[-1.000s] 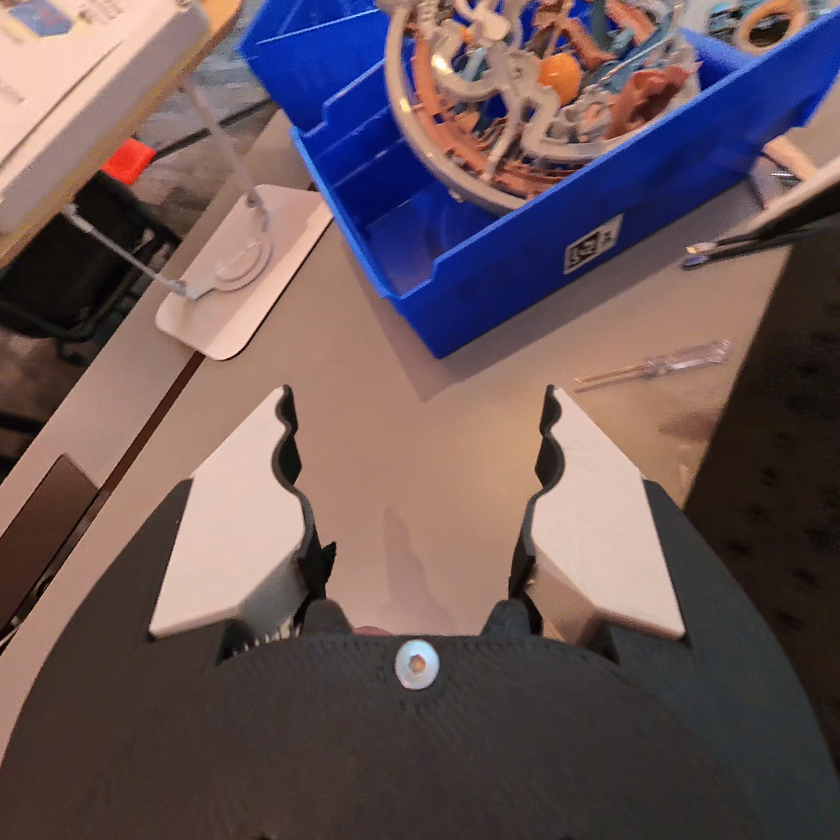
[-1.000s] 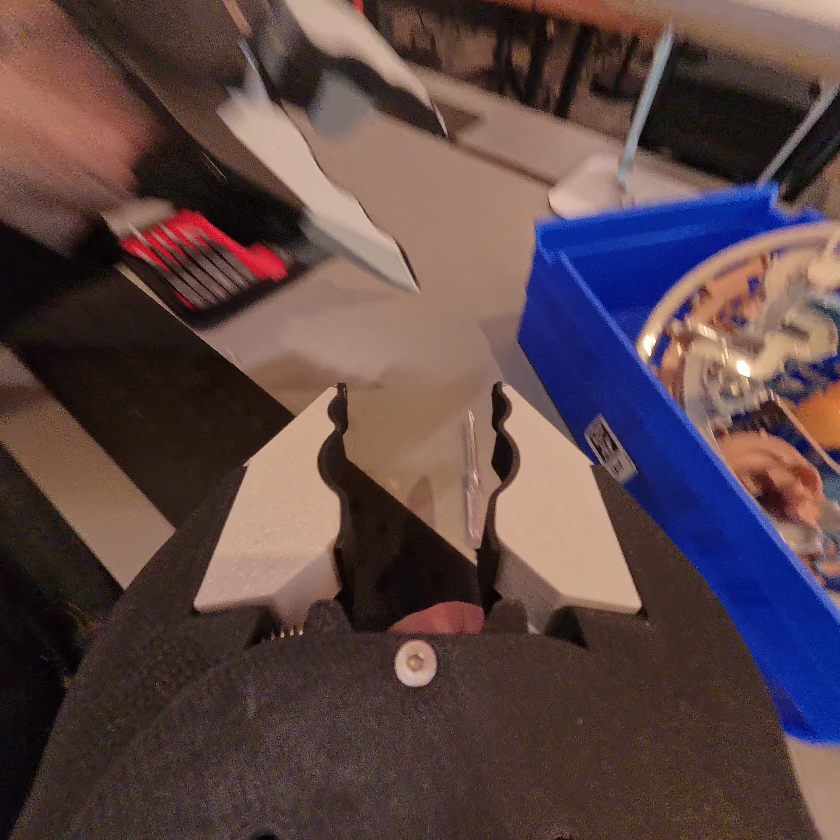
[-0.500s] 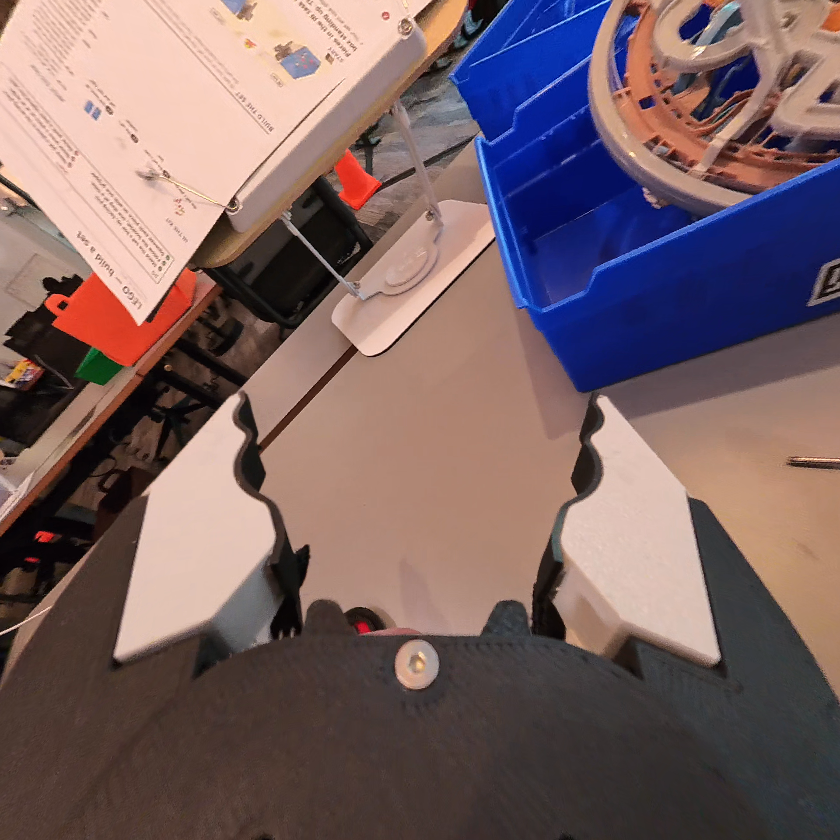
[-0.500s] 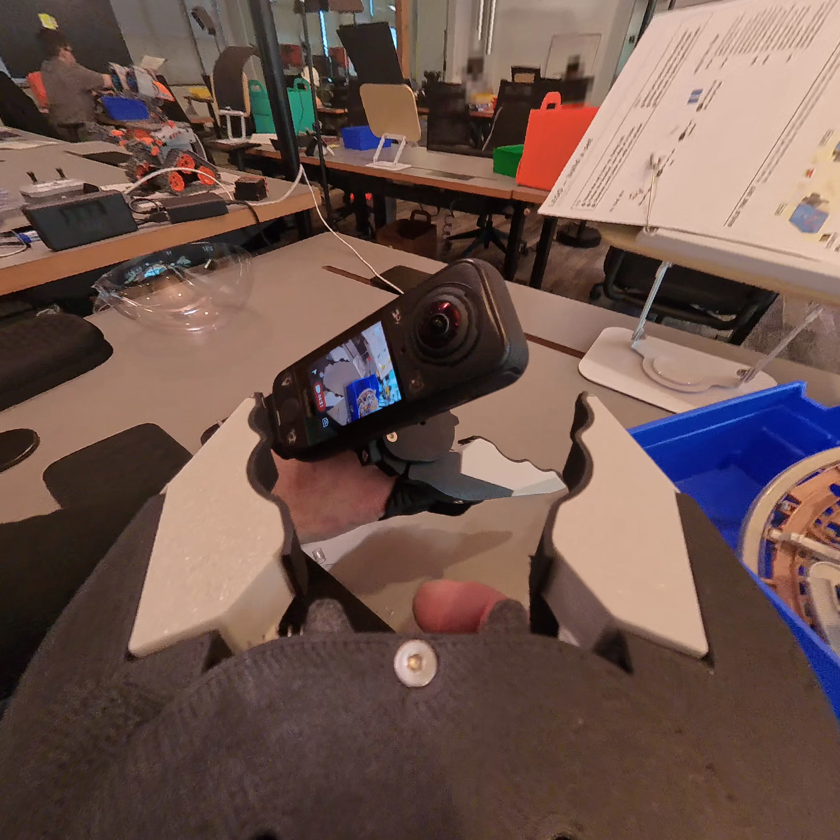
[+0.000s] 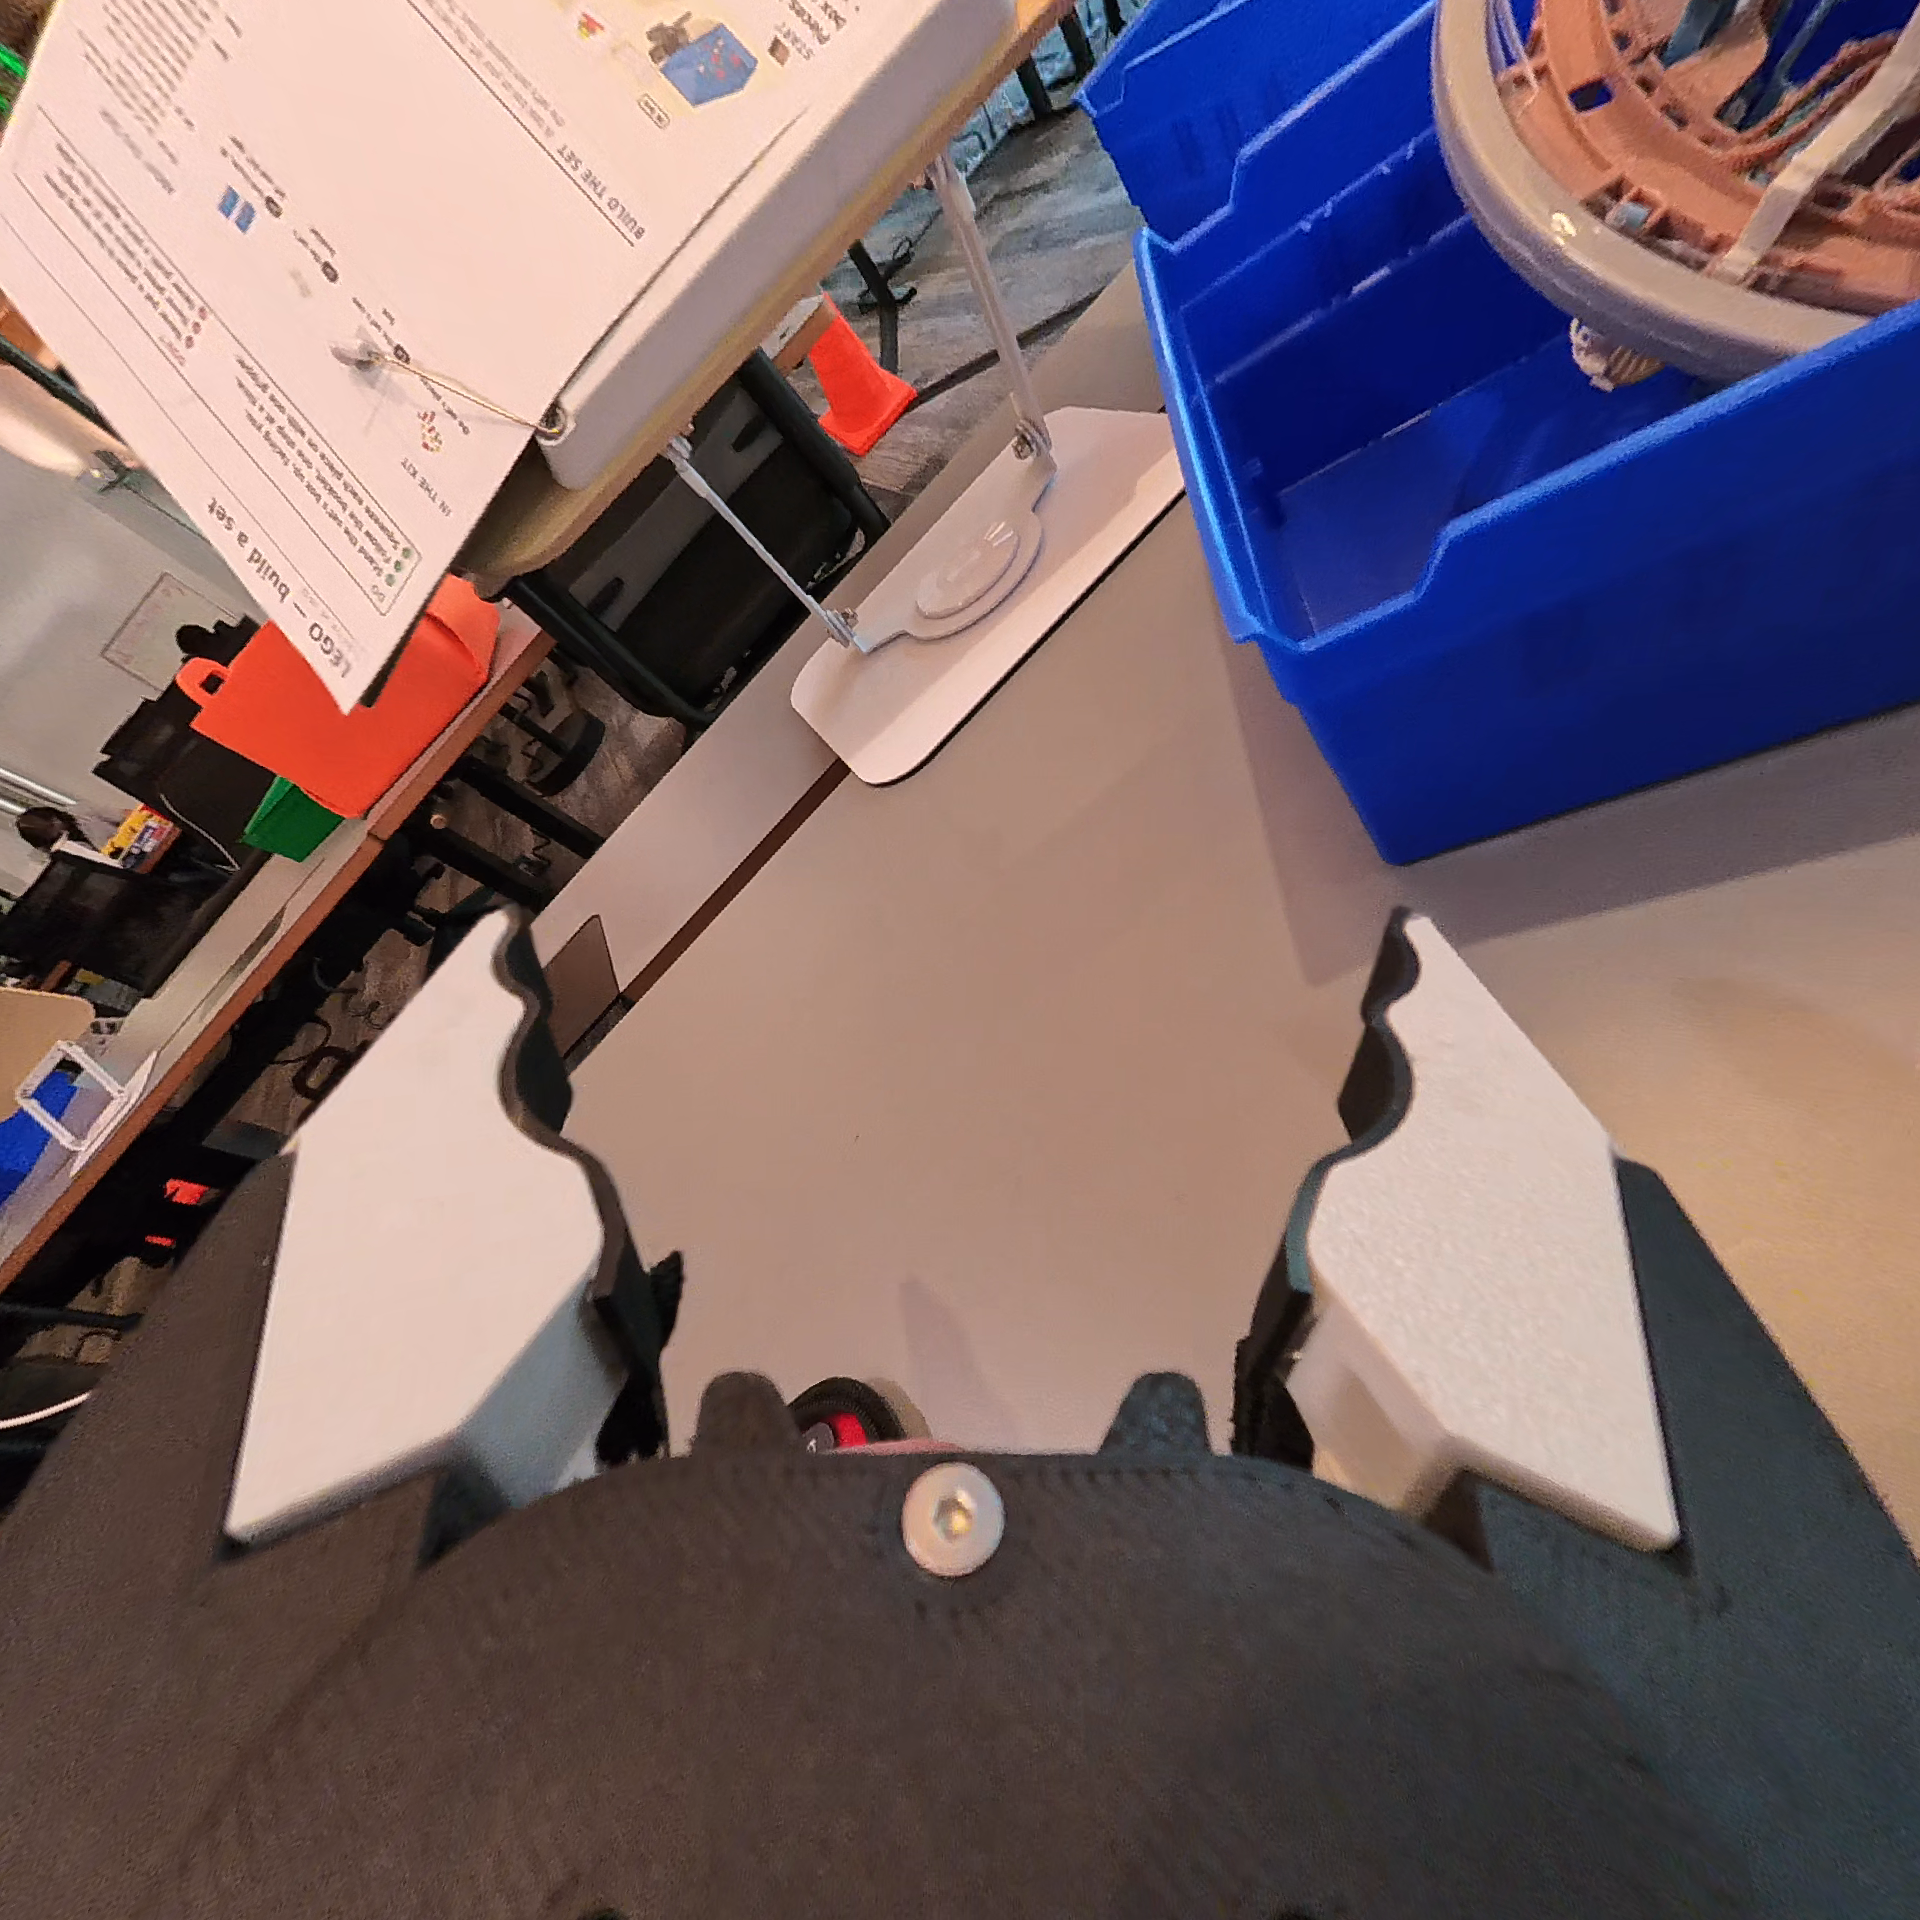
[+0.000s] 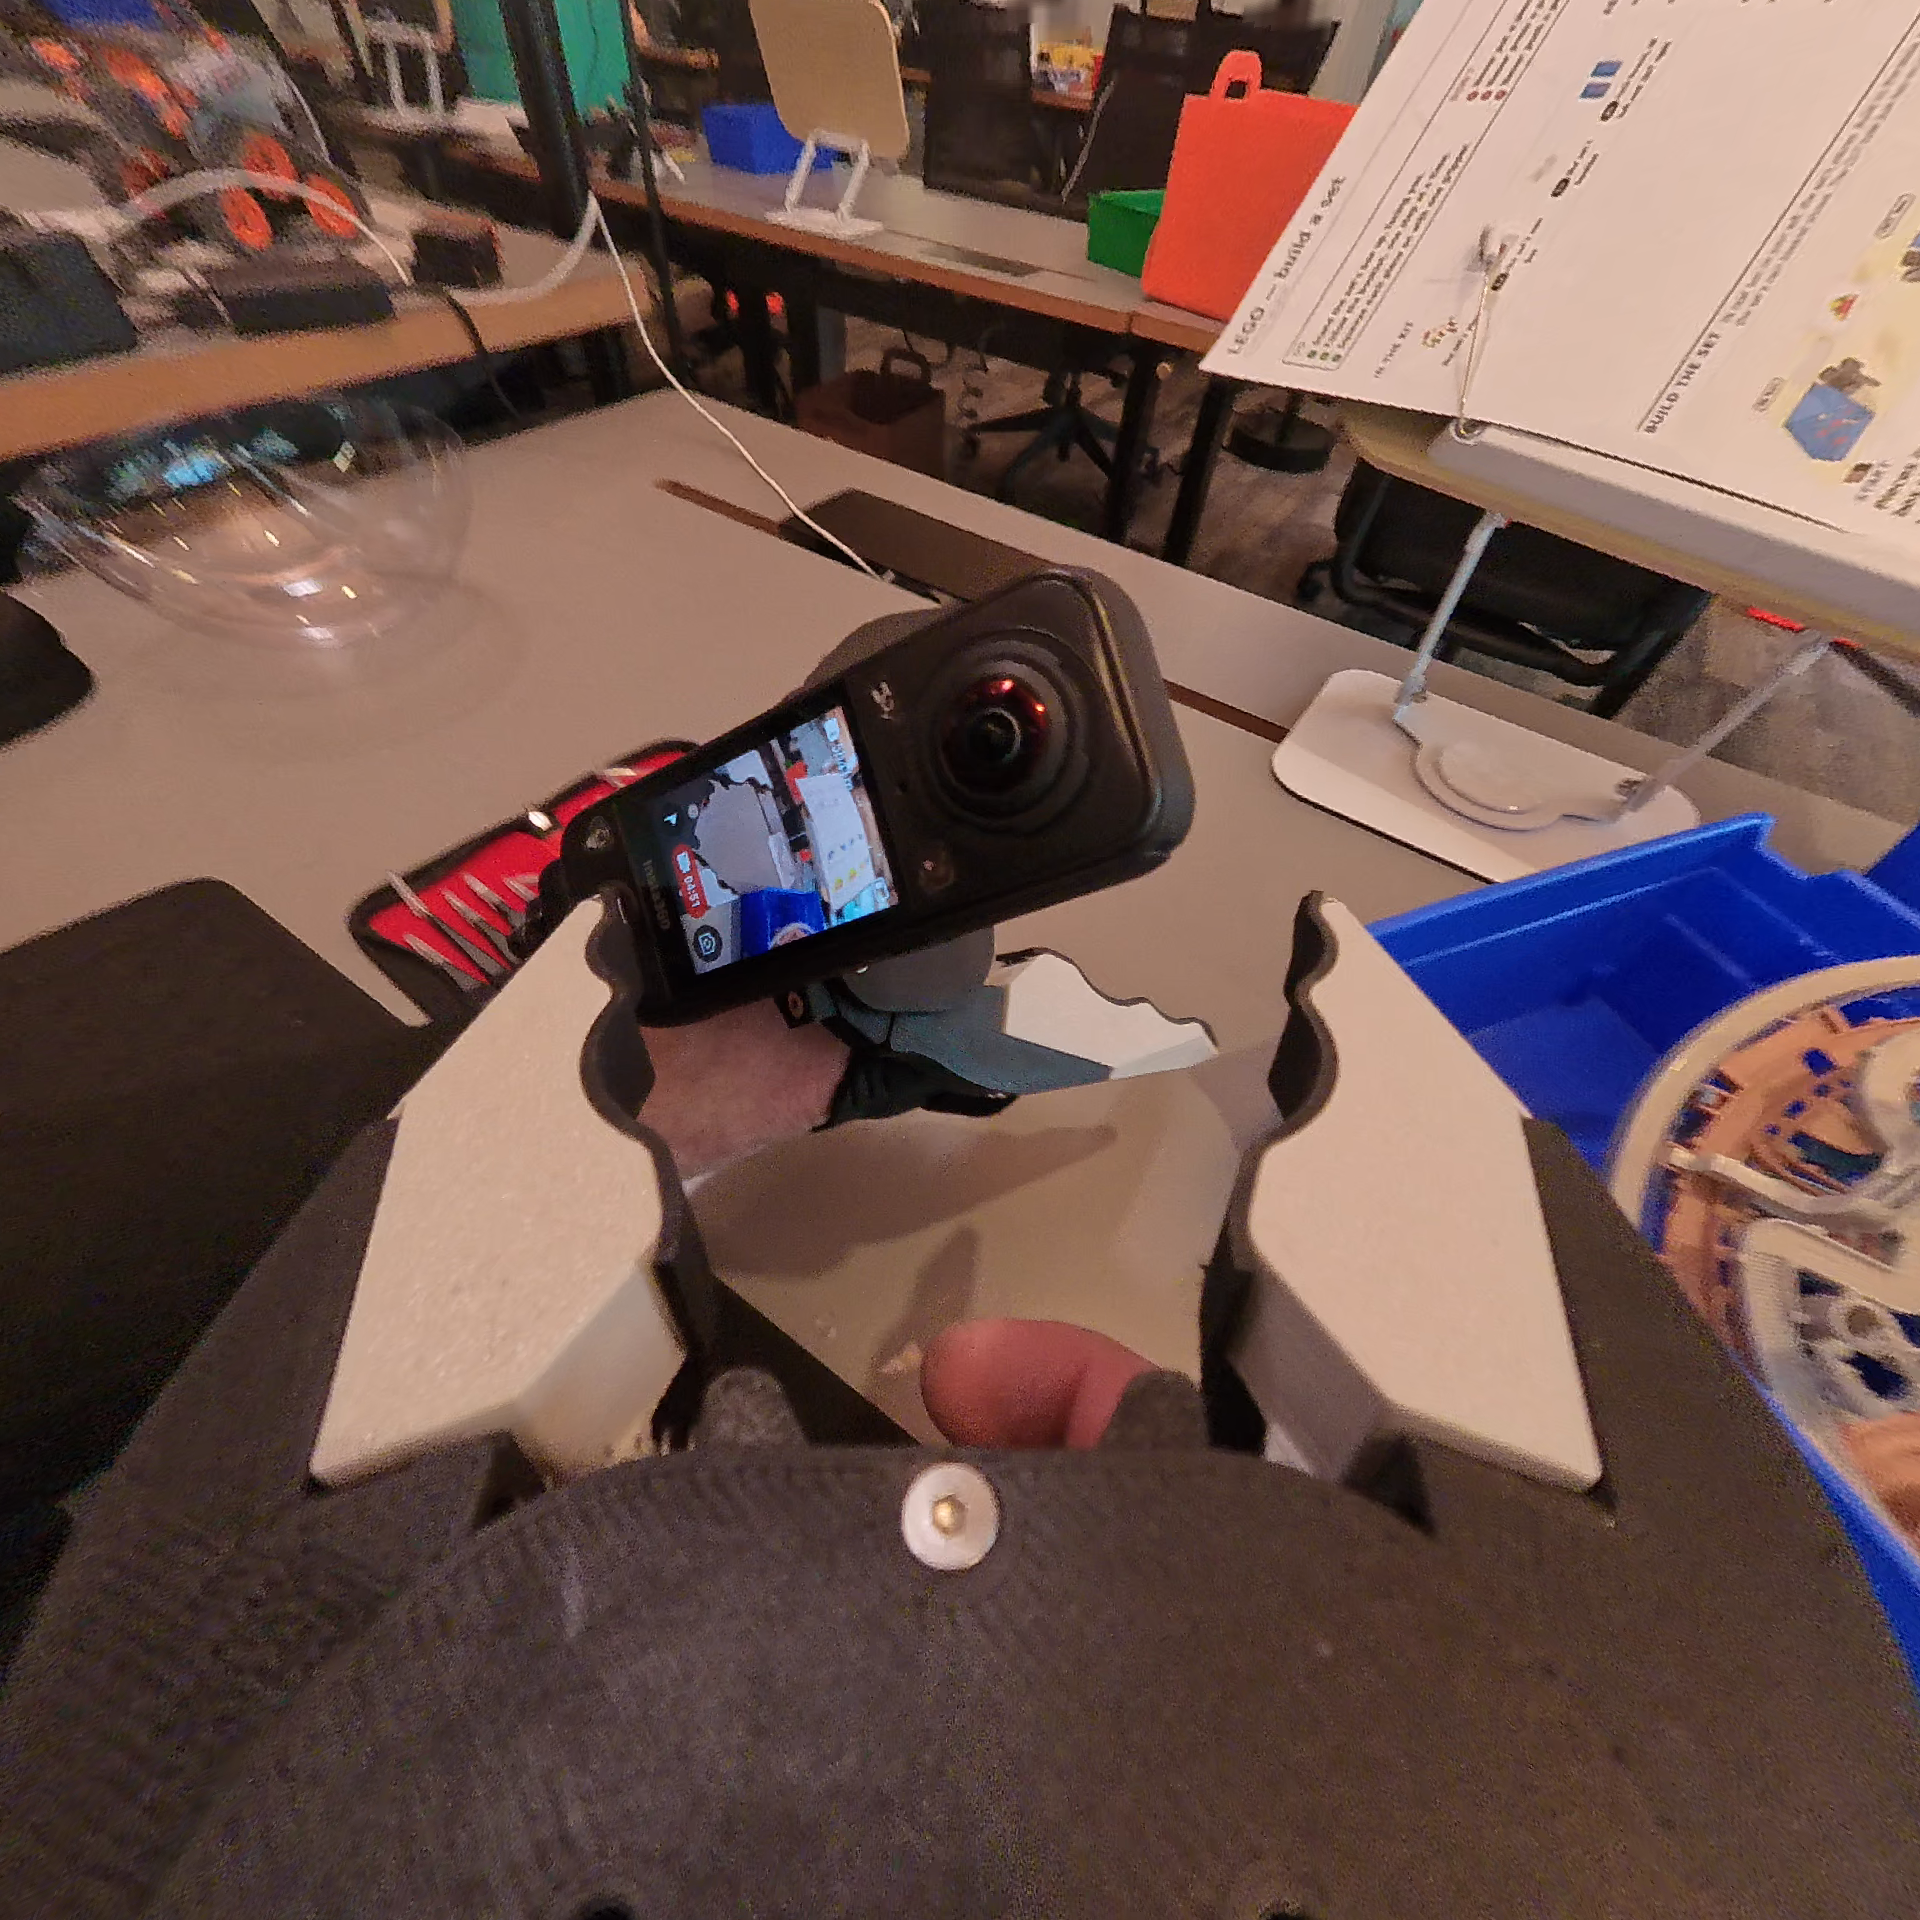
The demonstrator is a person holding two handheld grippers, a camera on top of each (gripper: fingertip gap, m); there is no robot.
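My left gripper (image 5: 956,940) is open and empty above the bare grey table (image 5: 935,1039). A blue bin (image 5: 1558,665) stands ahead to its right, holding a round grey and brown model (image 5: 1683,177) inside. My right gripper (image 6: 951,925) is open and empty above the same table. Just beyond its fingers is the other gripper with a black camera (image 6: 894,800) mounted on it, held by a hand (image 6: 727,1091). The blue bin (image 6: 1621,966) and the round model (image 6: 1808,1195) are at its right.
A white stand (image 5: 977,613) carries a printed sheet (image 5: 416,208) at the table's far edge, also shown in the right wrist view (image 6: 1475,769). A red tool roll (image 6: 468,904), black mats (image 6: 156,1039) and a clear dome (image 6: 260,540) lie left. Other tables stand behind.
Both grippers tilted up from looking down at the table. The right gripper opened wider. The left gripper and its camera now sit right in front of the right gripper.
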